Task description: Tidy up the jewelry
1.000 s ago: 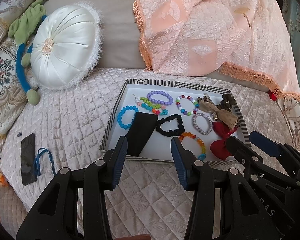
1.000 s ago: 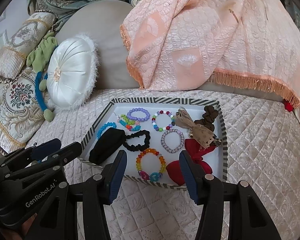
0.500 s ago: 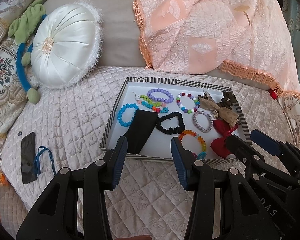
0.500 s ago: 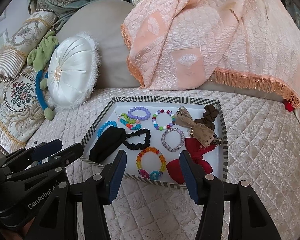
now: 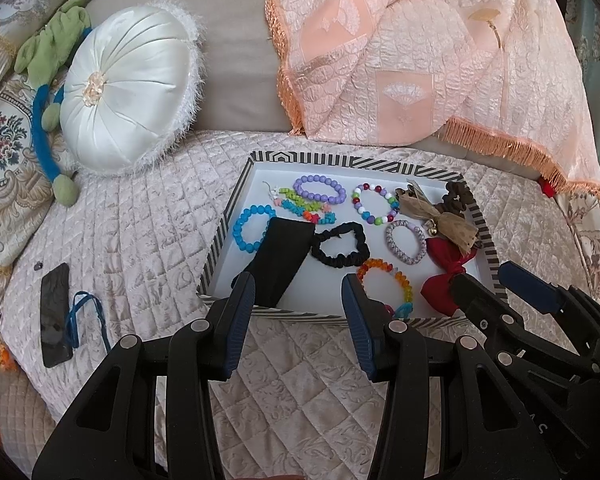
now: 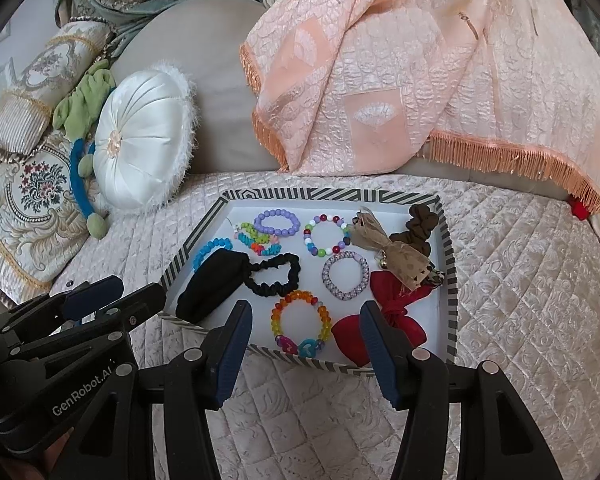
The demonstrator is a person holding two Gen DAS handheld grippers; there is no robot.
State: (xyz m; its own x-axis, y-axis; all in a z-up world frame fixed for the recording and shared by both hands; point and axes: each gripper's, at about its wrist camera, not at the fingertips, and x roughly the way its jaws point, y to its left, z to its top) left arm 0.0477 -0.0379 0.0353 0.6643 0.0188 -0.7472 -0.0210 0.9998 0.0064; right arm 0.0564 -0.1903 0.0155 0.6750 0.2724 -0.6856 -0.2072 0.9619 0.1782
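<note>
Left gripper [image 5: 298, 304]: released, empty | right gripper [image 6: 306, 330]: released, empty | bracelets [image 6: 302, 322], scrunchie [image 6: 274, 274] and bows [image 6: 384, 308] lie spread in the striped tray [image 6: 449, 280] | stage: fits sorted or awaiting sorting.

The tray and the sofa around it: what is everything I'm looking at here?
tray: one, white with striped rim, on the quilted seat
bead bracelets: six, blue, purple, lilac and mixed colours, in the tray
scrunchies: two, black and brown, in the tray
bows: two, red and tan, tray's right side
black pouch: one, tray's left side
round cushion: one, white, left of tray
throw: one, peach, over the backrest
phone: one, black, far left
left gripper: open
right gripper: open
</note>
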